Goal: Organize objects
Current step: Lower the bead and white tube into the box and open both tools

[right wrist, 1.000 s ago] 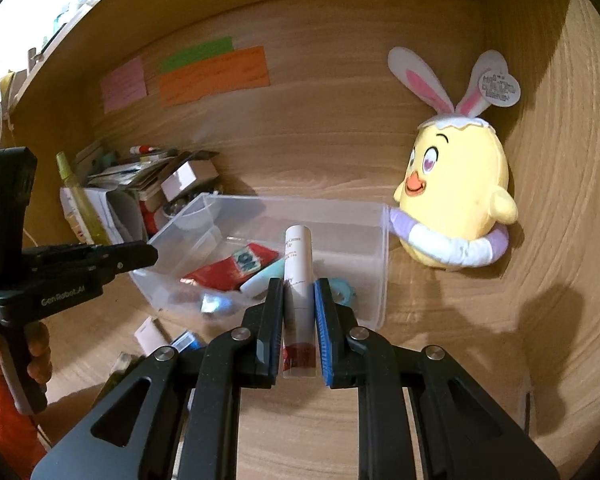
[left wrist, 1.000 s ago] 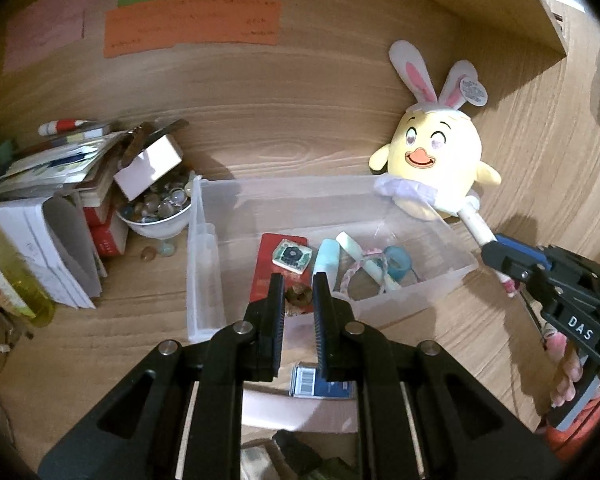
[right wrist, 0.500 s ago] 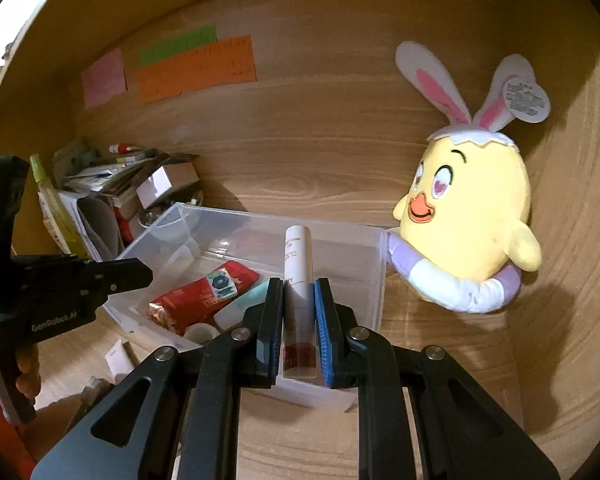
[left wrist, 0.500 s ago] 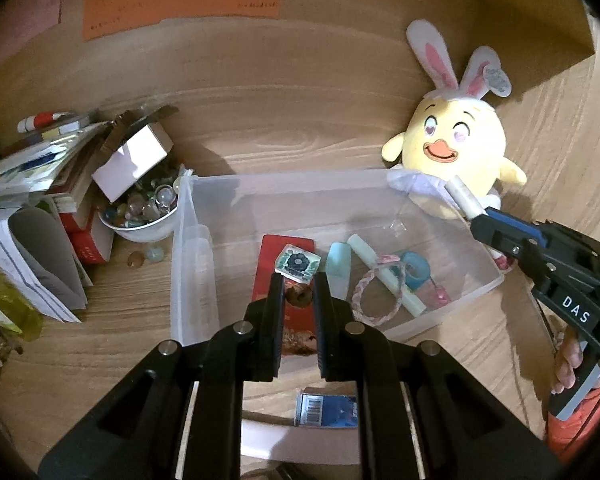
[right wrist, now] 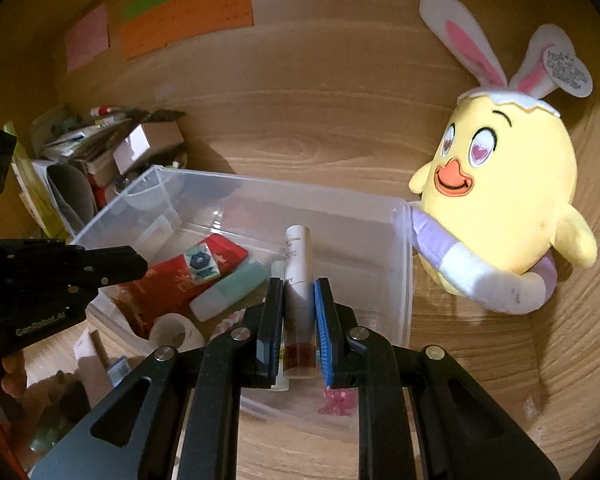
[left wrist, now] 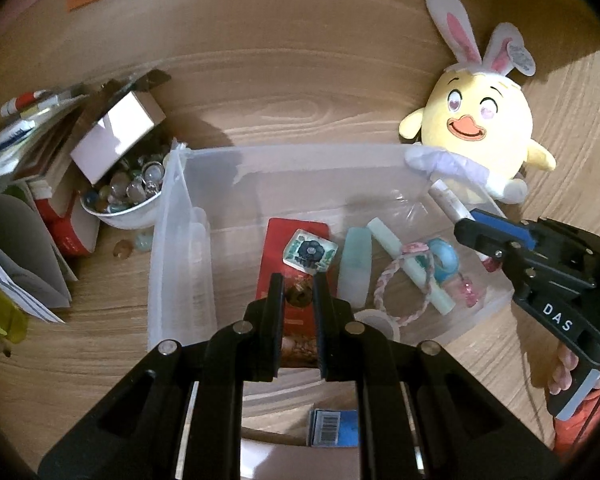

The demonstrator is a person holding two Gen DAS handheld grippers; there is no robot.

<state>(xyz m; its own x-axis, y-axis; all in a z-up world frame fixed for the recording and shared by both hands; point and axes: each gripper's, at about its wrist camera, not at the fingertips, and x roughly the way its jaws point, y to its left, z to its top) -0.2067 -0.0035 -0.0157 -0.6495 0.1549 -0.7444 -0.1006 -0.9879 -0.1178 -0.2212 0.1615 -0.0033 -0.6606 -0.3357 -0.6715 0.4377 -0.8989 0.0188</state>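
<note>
- Left wrist view: the left gripper has its jaws drawn close, and a small brown round object sits in the narrow gap between the tips; whether the pads actually press on it I cannot tell.
- It hangs over the near side of the clear plastic bin, above a red packet with a small patterned square tile lying on it.
- Also in the bin: a pale green tube, a braided pink loop, a blue ring and a roll of white tape.
- The right gripper enters from the right over the bin's far right corner, carrying a white tube that points toward the yellow plush chick.
- This view alone shows a bowl of glass beads left of the bin and a barcode label on the desk in front of it.
- Right wrist view: the right gripper is clamped on the white tube, pads tight on its lower body, its top slanting out over the bin.
- Only here is the tube's dark red base visible, along with a pink trinket under the jaws and the sticky notes on the back wall.
- The left gripper reaches in from the left above the red packet; its jaw gap is not readable from this side.
</note>
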